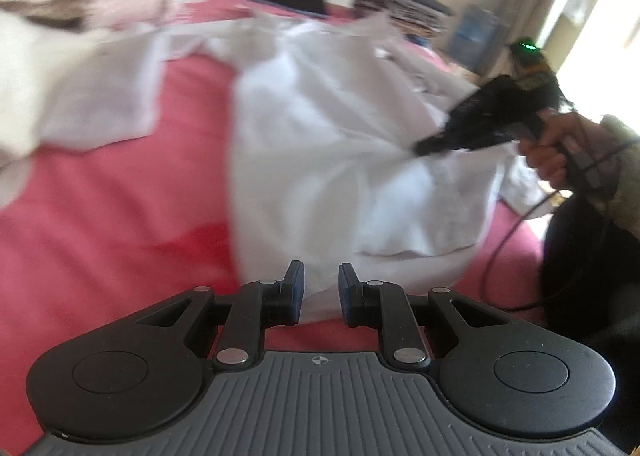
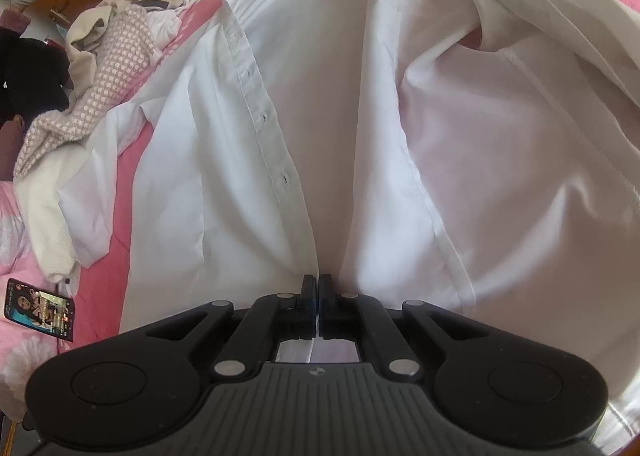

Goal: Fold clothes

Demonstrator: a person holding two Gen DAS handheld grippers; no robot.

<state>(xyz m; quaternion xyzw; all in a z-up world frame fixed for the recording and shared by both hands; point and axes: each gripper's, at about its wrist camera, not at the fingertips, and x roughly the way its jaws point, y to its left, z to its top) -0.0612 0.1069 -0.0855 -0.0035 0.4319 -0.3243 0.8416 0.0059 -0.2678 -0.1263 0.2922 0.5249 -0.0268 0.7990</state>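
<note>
Just ahead of the left gripper, whose jaws stand apart and empty, lies the white shirt on the pink bed. The right gripper pinches its front edge; pulling could drag the loose side crooked.

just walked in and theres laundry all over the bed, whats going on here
A person is folding clothes on a pink bedspread with hand-held tongs in each hand. The right tongs are shut on a fold of a white button-up shirt that lies spread open on the bed. The left tongs stand slightly apart over the shirt's edge, gripping nothing. A heap of unfolded clothes waits off to the side, and a phone lies on the bed.
</note>
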